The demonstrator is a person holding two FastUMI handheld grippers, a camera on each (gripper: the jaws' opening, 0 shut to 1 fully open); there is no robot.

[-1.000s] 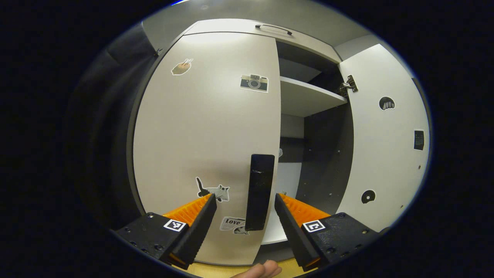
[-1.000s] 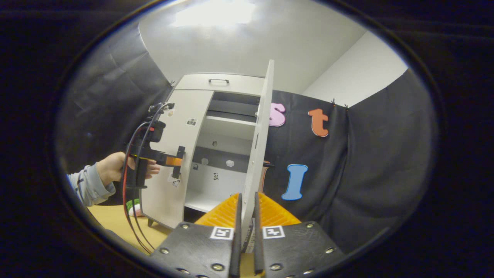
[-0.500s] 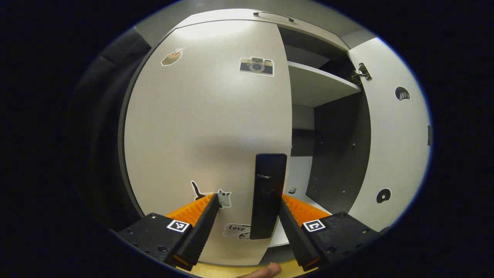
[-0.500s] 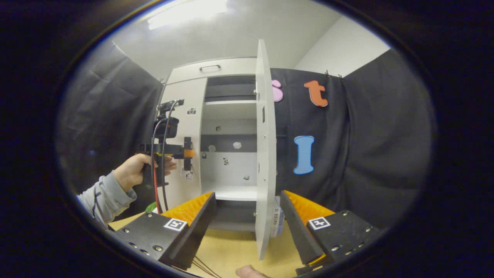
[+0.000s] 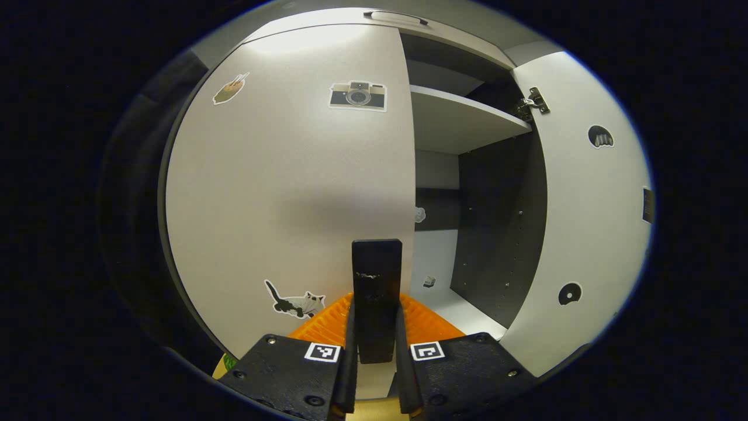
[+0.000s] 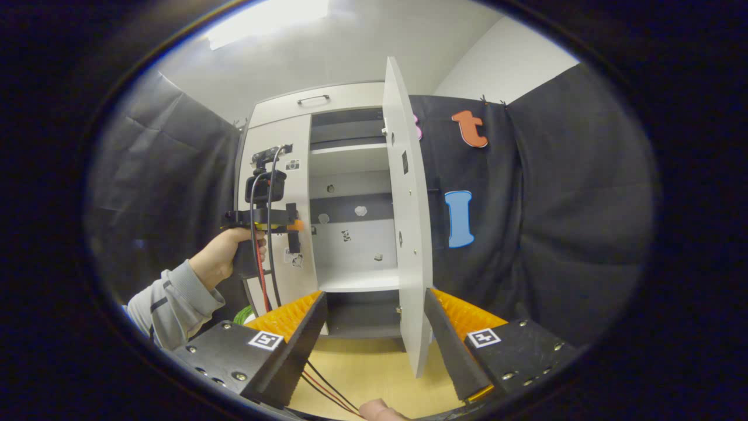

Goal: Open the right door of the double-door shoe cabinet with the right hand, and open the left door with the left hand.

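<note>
My left gripper [image 5: 374, 345] clamped on black handle [image 5: 377, 292] at left door [image 5: 280, 187] edge, door closed against cabinet [image 6: 327, 102]. My right gripper [image 6: 374, 333] spread wide, touching nothing; right door [image 6: 409, 216] swung open, standing between its fingers. Shelf [image 5: 456, 117] inside cabinet exposed.

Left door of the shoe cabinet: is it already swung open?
No: in the left gripper view the left door sits flush and closed, with the left hand-held gripper clamped on its black handle.
</note>
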